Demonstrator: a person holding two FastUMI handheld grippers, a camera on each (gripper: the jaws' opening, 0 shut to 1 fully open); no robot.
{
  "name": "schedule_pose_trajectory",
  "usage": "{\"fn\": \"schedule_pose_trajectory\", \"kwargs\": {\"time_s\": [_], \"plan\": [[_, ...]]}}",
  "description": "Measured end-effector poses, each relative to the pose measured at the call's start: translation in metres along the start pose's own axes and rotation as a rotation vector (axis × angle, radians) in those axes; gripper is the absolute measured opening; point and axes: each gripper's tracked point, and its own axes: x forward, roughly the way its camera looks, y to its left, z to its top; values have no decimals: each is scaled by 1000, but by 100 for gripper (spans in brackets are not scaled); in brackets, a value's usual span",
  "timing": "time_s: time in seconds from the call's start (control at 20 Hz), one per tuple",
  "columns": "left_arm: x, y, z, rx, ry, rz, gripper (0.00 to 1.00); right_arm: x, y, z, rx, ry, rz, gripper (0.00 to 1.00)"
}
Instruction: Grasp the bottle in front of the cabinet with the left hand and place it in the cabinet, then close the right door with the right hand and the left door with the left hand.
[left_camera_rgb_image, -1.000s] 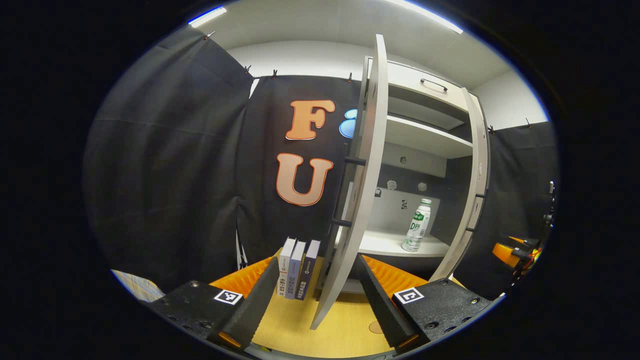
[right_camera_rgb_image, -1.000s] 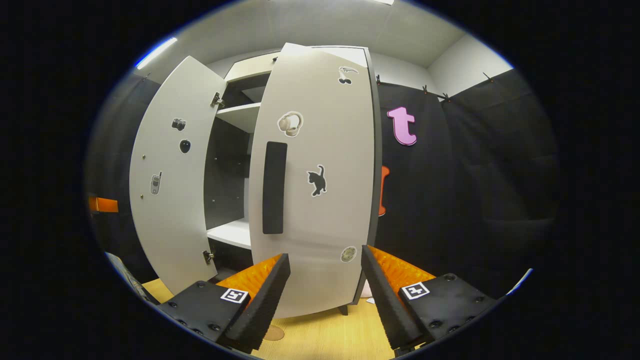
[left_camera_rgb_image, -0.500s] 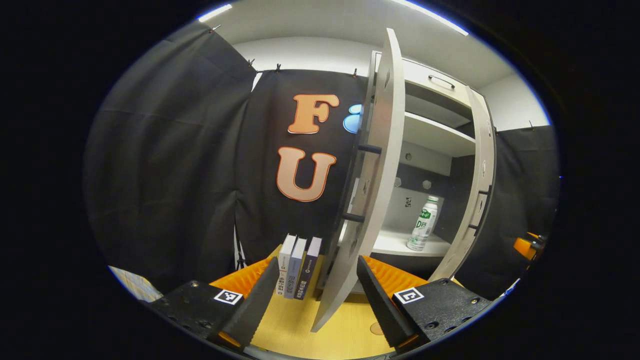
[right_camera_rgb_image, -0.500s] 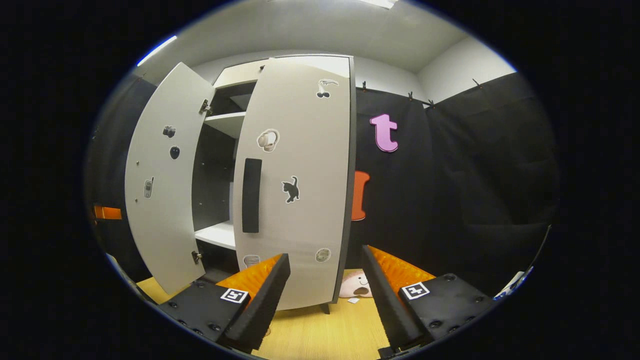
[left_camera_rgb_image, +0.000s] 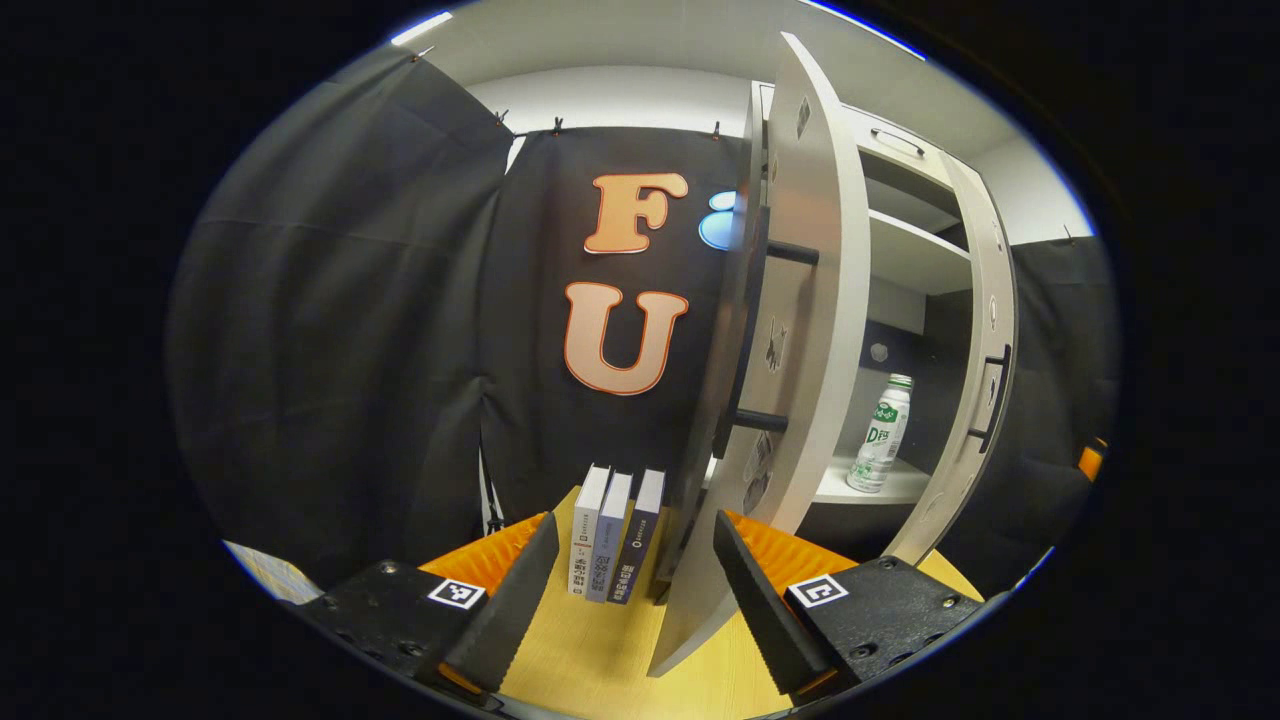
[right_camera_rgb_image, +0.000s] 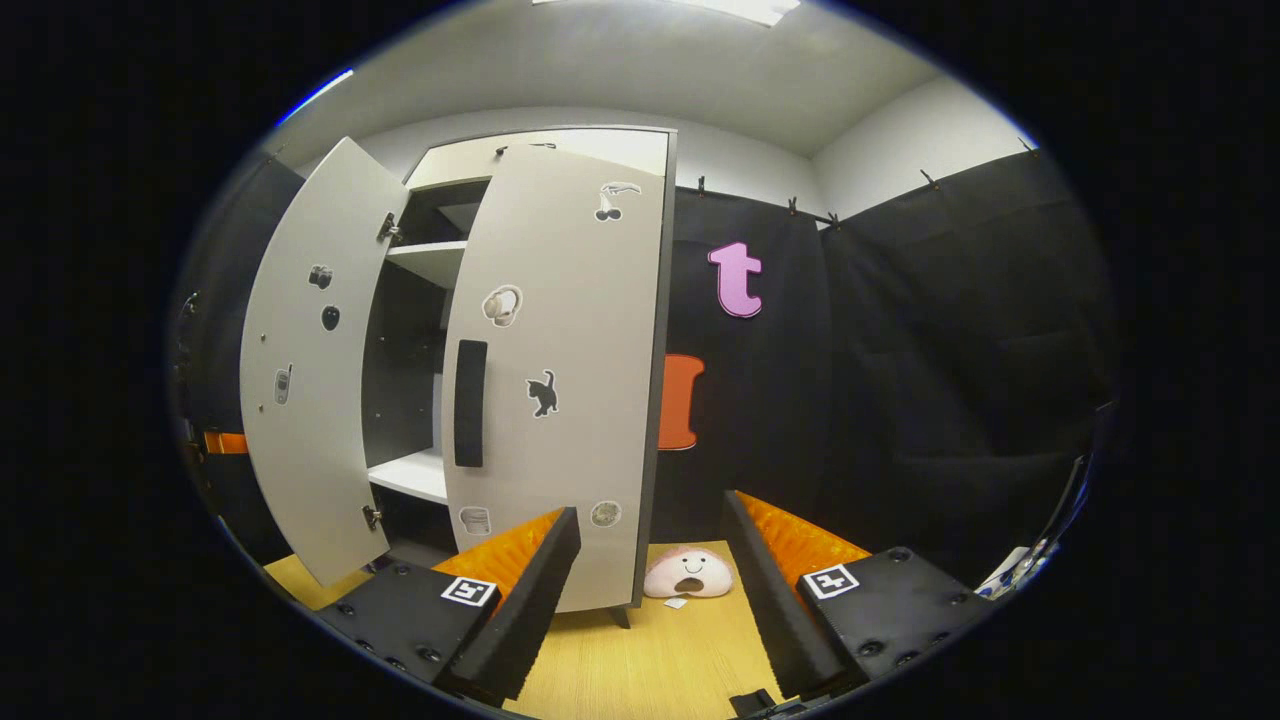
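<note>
Item: white plastic bottle with green label (left_camera_rgb_image: 882, 434), upright on the lower shelf (left_camera_rgb_image: 872, 489) of the pale grey cabinet (right_camera_rgb_image: 540, 150); placement done.

Change over the last second: the right cabinet door (right_camera_rgb_image: 555, 370) has swung nearer shut, narrowing the gap to the left cabinet door (left_camera_rgb_image: 800, 330). I judge the right door still ajar, the left not yet started.

Left hand-held gripper (left_camera_rgb_image: 635, 590): fingers apart, holding nothing. Right hand-held gripper (right_camera_rgb_image: 650, 590): fingers apart, clear of the door.

Left gripper view adds: bottle, three upright books (left_camera_rgb_image: 612, 535) on the wooden tabletop (left_camera_rgb_image: 600, 650). Right gripper view adds: door stickers, black handle (right_camera_rgb_image: 470, 402), pink plush toy (right_camera_rgb_image: 688, 574).
</note>
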Motion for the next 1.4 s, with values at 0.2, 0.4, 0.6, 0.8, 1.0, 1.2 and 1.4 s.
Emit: {"fn": "schedule_pose_trajectory", "kwargs": {"time_s": [0.2, 0.4, 0.6, 0.8, 1.0, 1.2, 1.4], "plan": [[3, -2, 0, 19, 3, -3, 95, -8, -14, 4, 4, -8, -31, 95], [2, -8, -2, 2, 11, -10, 94, -13, -23, 3, 17, -8, -49, 95], [1, -25, -8, -25, 20, -44, 94, -17, -25, 3, 14, -12, -57, 95], [-2, -34, -10, -24, 30, -66, 92, -22, -24, 0, 15, -12, -64, 95], [-2, -48, -10, 21, 31, -85, 96, -24, -27, -1, 21, -13, -73, 95], [3, -76, -15, 23, 42, -146, 94, -26, -30, -4, 27, -8, -78, 95], [10, -103, -18, 20, 53, -202, 94, -27, -38, -7, 41, -5, -89, 95]]}}
